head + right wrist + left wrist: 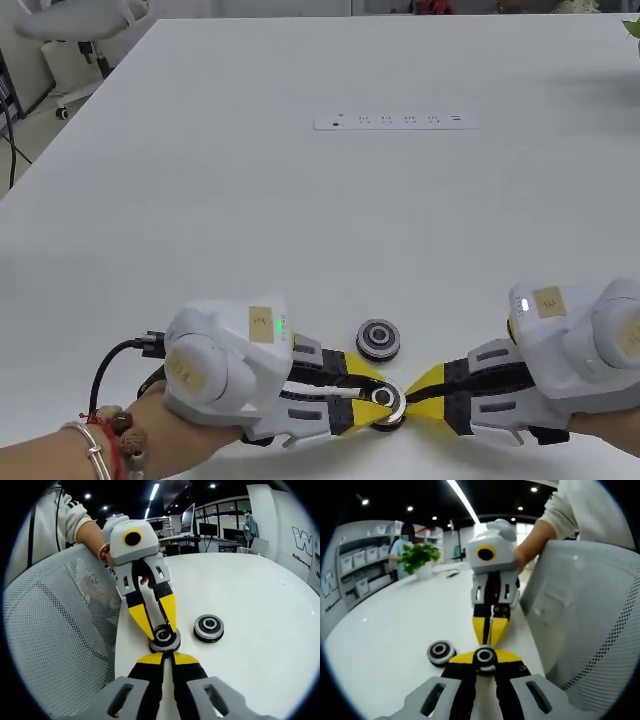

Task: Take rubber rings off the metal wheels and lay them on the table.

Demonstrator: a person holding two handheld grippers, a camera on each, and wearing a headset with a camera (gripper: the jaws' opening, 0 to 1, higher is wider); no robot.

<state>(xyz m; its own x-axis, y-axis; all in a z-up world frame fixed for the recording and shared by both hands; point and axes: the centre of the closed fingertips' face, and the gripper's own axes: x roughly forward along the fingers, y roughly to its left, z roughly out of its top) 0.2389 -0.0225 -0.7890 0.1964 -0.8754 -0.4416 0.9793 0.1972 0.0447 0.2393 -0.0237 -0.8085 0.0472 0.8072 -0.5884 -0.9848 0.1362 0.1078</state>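
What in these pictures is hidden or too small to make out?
- Right gripper view: whether the right tongs pinch the rubber ring on the held wheel; their closed tips cover it.
- Head view: markings on the socket strip, too small.
- Left gripper view: contents of the shelf bins, blurred and small.

On the desk [250, 220], close to its near edge, one wheel [386, 400] is sitting between the two grippers. The left gripper [372, 396] is reaching in from the left with its jaws on either side of the wheel. The right gripper [418, 388] is facing it from the right, its jaws apparently meeting at the wheel's rim, though the contact is hard to make out. A second wheel [378, 339] is lying flat just behind the first, apart from both grippers. A power strip [395, 121] is lying well behind them, toward the far side. A mesh chair [585, 620] is standing against the desk's near edge, and a plant [417, 556] is standing on the desk well beyond the right gripper.
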